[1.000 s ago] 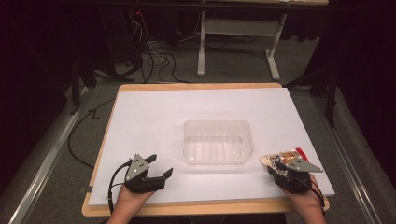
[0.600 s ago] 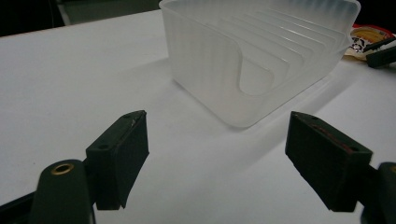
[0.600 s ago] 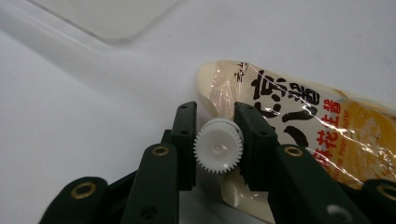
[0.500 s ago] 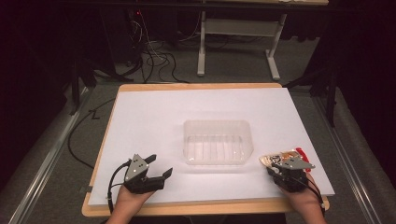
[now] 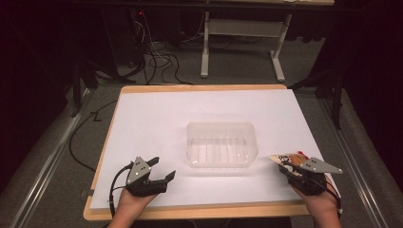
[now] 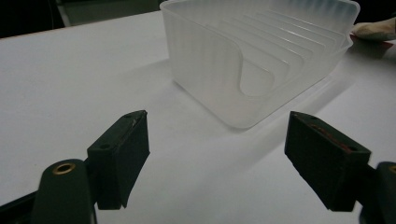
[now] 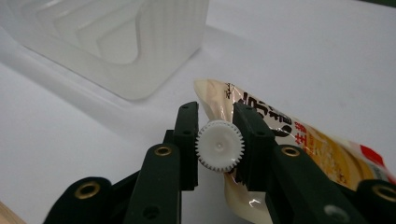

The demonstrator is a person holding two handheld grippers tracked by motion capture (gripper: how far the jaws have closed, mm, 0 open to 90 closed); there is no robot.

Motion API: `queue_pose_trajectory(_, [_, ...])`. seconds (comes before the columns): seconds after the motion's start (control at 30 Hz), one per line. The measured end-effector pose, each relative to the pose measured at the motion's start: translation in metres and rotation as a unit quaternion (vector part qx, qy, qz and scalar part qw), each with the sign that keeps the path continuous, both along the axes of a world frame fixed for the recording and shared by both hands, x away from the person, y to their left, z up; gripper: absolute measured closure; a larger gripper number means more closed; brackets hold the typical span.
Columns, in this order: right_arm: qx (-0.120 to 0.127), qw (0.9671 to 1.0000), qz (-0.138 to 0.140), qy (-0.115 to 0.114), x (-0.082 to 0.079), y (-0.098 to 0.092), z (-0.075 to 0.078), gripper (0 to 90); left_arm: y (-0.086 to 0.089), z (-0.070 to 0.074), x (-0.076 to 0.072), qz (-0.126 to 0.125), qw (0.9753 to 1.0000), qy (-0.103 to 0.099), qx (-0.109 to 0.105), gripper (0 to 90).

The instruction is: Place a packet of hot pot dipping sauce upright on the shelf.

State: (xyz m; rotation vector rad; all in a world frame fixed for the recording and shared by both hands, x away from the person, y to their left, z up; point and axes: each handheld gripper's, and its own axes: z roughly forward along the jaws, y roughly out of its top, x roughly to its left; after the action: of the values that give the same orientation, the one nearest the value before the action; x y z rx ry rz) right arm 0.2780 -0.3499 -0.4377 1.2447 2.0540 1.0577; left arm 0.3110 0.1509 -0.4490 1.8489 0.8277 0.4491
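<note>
The left tool is seen low over the white worktop, its two black jaws spread wide with nothing between them. Ahead of the jaws, a translucent ribbed plastic container is set upright on the worktop, apart from both jaws. A cream packet edge is glimpsed just beyond the container's far corner.

High cam above table's near side, facing fwd/down, gripper cams low, close, all share clear tray.

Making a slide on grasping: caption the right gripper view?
Right hand-held gripper shut on a white gear, above a snack packet, beside a clear plastic container.
</note>
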Motion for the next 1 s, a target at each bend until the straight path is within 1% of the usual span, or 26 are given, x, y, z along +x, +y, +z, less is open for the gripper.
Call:
queue_pose_trajectory(0.07, [0.012,0.9999,0.0,-0.01,-0.002,-0.002,0.003,73.3,0.0,0.0,0.0,-0.001,1.0,0.0,0.0,22.5])
queue_pose_trajectory(0.13, [0.017,0.9997,0.0,-0.02,-0.002,-0.003,0.007,73.4,0.0,0.0,0.0,-0.002,1.0,0.0,0.002,22.5])
queue_pose_trajectory(0.17, [0.023,0.9993,-0.003,-0.031,-0.003,-0.004,0.012,73.4,0.0,-0.001,0.0,-0.003,1.0,0.0,0.002,22.5])
queue_pose_trajectory(0.2, [0.023,0.9993,-0.003,-0.031,-0.003,-0.004,0.012,73.4,0.0,-0.001,0.0,-0.003,1.0,0.0,0.002,22.5])
queue_pose_trajectory(0.23, [0.033,0.9984,-0.004,-0.045,-0.004,-0.005,0.018,73.4,0.0,-0.001,0.0,-0.002,1.0,0.0,0.001,22.5])
queue_pose_trajectory(0.27, [0.033,0.9984,-0.004,-0.045,-0.004,-0.005,0.018,73.4,0.0,-0.001,0.0,-0.002,1.0,0.0,0.001,22.5])
queue_pose_trajectory(0.33, [0.038,0.9975,-0.006,-0.059,-0.006,-0.006,0.024,73.5,0.0,-0.001,0.0,-0.001,1.0,0.001,-0.001,22.5])
queue_pose_trajectory(0.37, [0.048,0.9961,-0.01,-0.073,-0.008,-0.008,0.03,73.5,0.001,-0.001,0.001,0.001,1.0,0.003,-0.002,22.5])
queue_pose_trajectory(0.4, [0.048,0.9961,-0.01,-0.073,-0.008,-0.008,0.03,73.5,0.001,-0.001,0.001,0.001,1.0,0.003,-0.002,22.5])
queue_pose_trajectory(0.43, [0.058,0.9944,-0.016,-0.086,-0.01,-0.011,0.035,73.6,0.001,-0.001,0.001,0.002,1.0,0.003,-0.004,22.6])
queue_pose_trajectory(0.47, [0.058,0.9944,-0.016,-0.086,-0.01,-0.011,0.035,73.6,0.001,-0.001,0.001,0.003,1.0,0.004,-0.004,22.6])
queue_pose_trajectory(0.5, [0.071,0.9922,-0.022,-0.1,-0.011,-0.014,0.04,73.6,0.002,-0.001,0.001,0.004,1.0,0.003,-0.005,22.6])
queue_pose_trajectory(0.53, [0.071,0.9922,-0.022,-0.1,-0.011,-0.014,0.04,73.6,0.002,-0.001,0.001,0.004,1.0,0.003,-0.005,22.7])
queue_pose_trajectory(0.57, [0.082,0.9899,-0.03,-0.112,-0.012,-0.017,0.044,73.6,0.003,0.0,0.0,0.006,1.0,0.002,-0.005,22.7])
queue_pose_trajectory(0.6, [0.082,0.9899,-0.03,-0.112,-0.012,-0.017,0.044,73.6,0.003,0.0,0.0,0.006,1.0,0.002,-0.005,22.8])
queue_pose_trajectory(0.63, [0.097,0.9871,-0.038,-0.122,-0.013,-0.02,0.048,73.7,0.005,0.0,-0.001,0.007,1.0,0.002,-0.004,22.8])
queue_pose_trajectory(0.67, [0.097,0.9871,-0.038,-0.122,-0.013,-0.02,0.048,73.7,0.005,0.0,-0.001,0.007,1.0,0.002,-0.004,22.8])
queue_pose_trajectory(0.77, [0.111,0.9835,-0.045,-0.136,-0.013,-0.023,0.053,73.8,0.008,0.0,-0.004,0.011,0.9999,0.001,-0.005,22.9])
queue_pose_trajectory(0.83, [0.119,0.9815,-0.044,-0.143,-0.012,-0.024,0.055,73.8,0.011,0.001,-0.006,0.016,0.9999,0.001,-0.006,23.0])
queue_pose_trajectory(0.87, [0.123,0.9809,-0.043,-0.144,-0.012,-0.023,0.056,73.8,0.012,0.001,-0.007,0.017,0.9998,0.001,-0.007,23.0])
queue_pose_trajectory(0.9, [0.122,0.9805,-0.042,-0.149,-0.01,-0.021,0.057,73.8,0.014,0.001,-0.008,0.019,0.9998,-0.001,-0.003,23.1])
queue_pose_trajectory(1.0, [0.122,0.9798,-0.044,-0.153,-0.008,-0.02,0.058,73.8,0.017,0.001,-0.01,0.023,0.9997,-0.001,-0.005,23.1])
